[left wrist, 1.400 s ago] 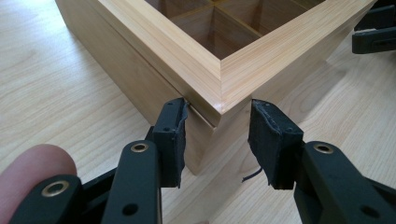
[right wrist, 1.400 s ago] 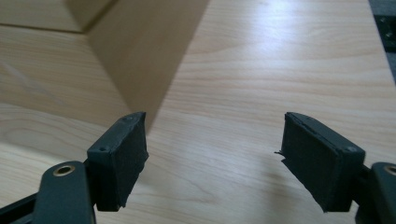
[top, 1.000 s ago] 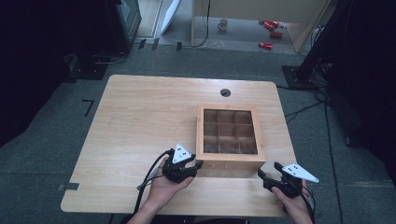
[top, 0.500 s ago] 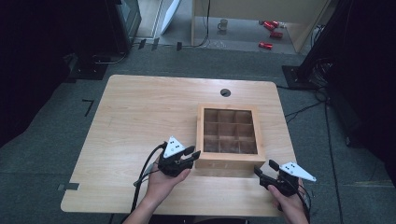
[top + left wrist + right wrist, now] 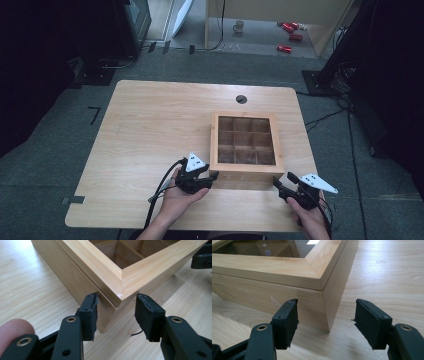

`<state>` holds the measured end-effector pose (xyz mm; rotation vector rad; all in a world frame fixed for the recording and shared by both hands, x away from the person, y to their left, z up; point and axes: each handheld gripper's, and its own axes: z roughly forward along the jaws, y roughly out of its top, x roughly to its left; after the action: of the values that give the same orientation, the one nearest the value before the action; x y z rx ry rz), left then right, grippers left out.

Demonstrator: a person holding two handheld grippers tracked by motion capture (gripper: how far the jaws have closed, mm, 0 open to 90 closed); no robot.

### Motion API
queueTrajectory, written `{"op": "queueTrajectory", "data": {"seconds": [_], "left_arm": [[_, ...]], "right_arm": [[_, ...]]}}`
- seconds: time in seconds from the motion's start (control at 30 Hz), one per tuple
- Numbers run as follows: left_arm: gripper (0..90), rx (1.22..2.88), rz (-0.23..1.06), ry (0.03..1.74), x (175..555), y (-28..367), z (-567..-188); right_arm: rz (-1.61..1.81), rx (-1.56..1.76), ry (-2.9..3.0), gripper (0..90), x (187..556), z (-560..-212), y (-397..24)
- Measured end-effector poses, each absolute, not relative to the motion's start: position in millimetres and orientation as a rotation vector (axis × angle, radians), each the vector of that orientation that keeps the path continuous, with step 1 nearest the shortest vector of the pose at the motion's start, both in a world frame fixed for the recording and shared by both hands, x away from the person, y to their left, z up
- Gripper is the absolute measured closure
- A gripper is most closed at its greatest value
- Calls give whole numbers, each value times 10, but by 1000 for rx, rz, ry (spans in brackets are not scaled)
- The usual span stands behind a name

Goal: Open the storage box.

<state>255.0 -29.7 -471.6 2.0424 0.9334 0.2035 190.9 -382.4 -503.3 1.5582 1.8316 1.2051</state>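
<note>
Two grippers [image 5: 212, 176] [image 5: 281, 180] flanking wooden box [image 5: 246, 169]

Far-floor mug [image 5: 239, 25] and red cans [image 5: 289, 37] are too small to identify surely.

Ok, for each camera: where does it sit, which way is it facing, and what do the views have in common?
High view: above the person's side, looking forward and down on the table; forearms, left gripper, right gripper.
Left gripper view: on the left gripper, facing a near corner of the wooden box; a fingertip.
Right gripper view: on the right gripper, facing the box's other near corner.
Shared: box and table.
</note>
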Motion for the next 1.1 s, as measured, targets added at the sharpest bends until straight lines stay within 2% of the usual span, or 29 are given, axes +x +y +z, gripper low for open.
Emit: {"op": "queueTrajectory", "data": {"seconds": [0.23, 0.7, 0.93, 1.1], "left_arm": [[573, 2044, 214, 916, 2541, -272, -4707], [576, 2039, 232, 855, 2555, -261, -4641], [580, 2025, 235, 859, 2572, -256, -4614], [580, 2019, 231, 857, 2575, -252, -4596]], "right_arm": [[1190, 1565, 1831, 359, 1917, -5063, -3837], [1270, 1524, 1795, 361, 1896, -5008, -3826], [1320, 1489, 1736, 414, 1899, -4911, -3800], [1324, 1495, 1733, 416, 1928, -4892, -3781]]}}
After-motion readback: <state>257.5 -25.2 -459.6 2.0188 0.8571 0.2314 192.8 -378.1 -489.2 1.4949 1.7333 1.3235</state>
